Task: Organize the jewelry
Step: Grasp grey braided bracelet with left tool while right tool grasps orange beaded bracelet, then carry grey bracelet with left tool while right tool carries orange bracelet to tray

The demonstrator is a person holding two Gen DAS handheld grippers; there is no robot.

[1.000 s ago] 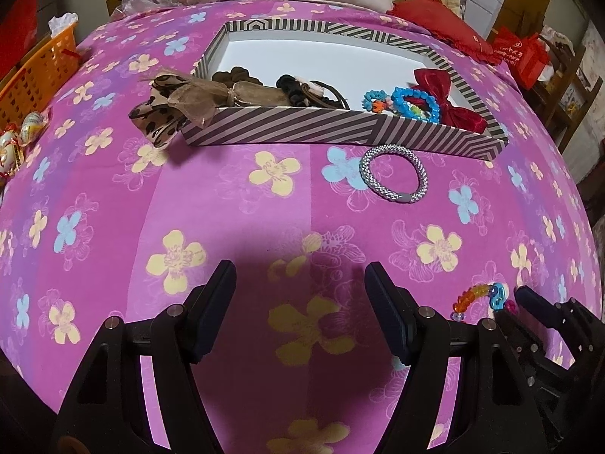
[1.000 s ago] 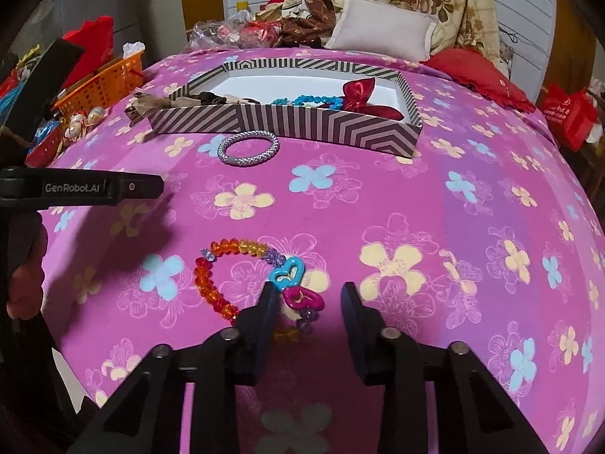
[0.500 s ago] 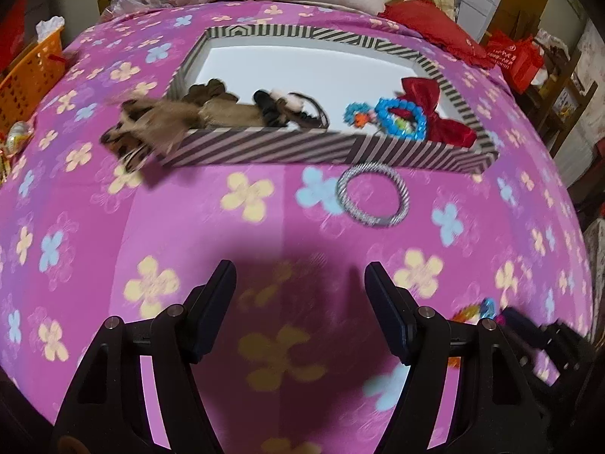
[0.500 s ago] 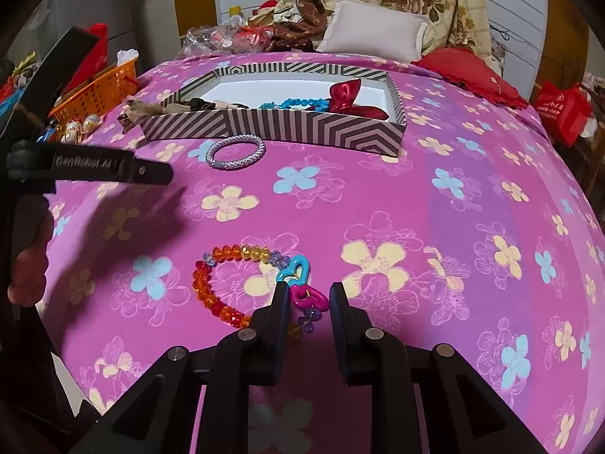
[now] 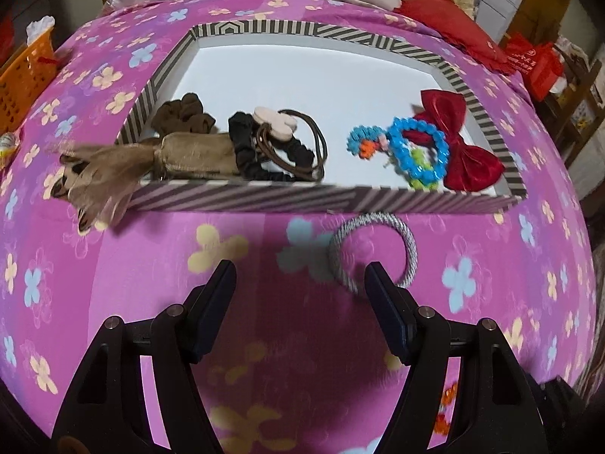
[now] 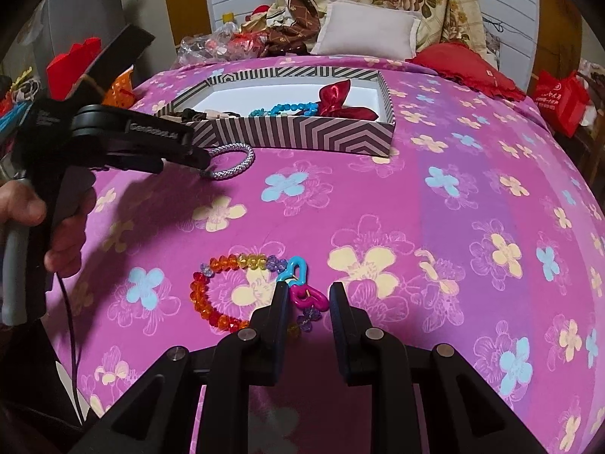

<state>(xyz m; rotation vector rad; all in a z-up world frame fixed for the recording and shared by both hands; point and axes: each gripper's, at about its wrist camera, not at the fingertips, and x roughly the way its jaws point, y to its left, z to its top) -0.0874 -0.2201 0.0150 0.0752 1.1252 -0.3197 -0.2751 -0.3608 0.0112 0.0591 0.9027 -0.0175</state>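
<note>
- The striped box (image 5: pixel 242 198) holds a red bow (image 5: pixel 459 143), a blue bead bracelet (image 5: pixel 419 147), dark hair ties (image 5: pixel 264 147) and a brown scrunchie (image 5: pixel 185 115); a tan bow (image 5: pixel 113 168) hangs over its front wall.
- The silver bracelet (image 5: pixel 410 249) lies on the pink flowered bedspread (image 6: pixel 416 219) just before the box.
- The left gripper (image 5: pixel 300 283) stands spread and empty beside it.
- The right gripper (image 6: pixel 305 299) is narrowed about the pink heart of the orange bead bracelet (image 6: pixel 211 302); whether the pads press it, I cannot tell.

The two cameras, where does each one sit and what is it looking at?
Left wrist: rides the left gripper, looking down at the silver braided bracelet and striped cardboard box; only its black fingers show.
Right wrist: rides the right gripper, looking at the orange beaded bracelet; a hand shows.
Shared: box, silver bracelet, pink flowered bedspread.
</note>
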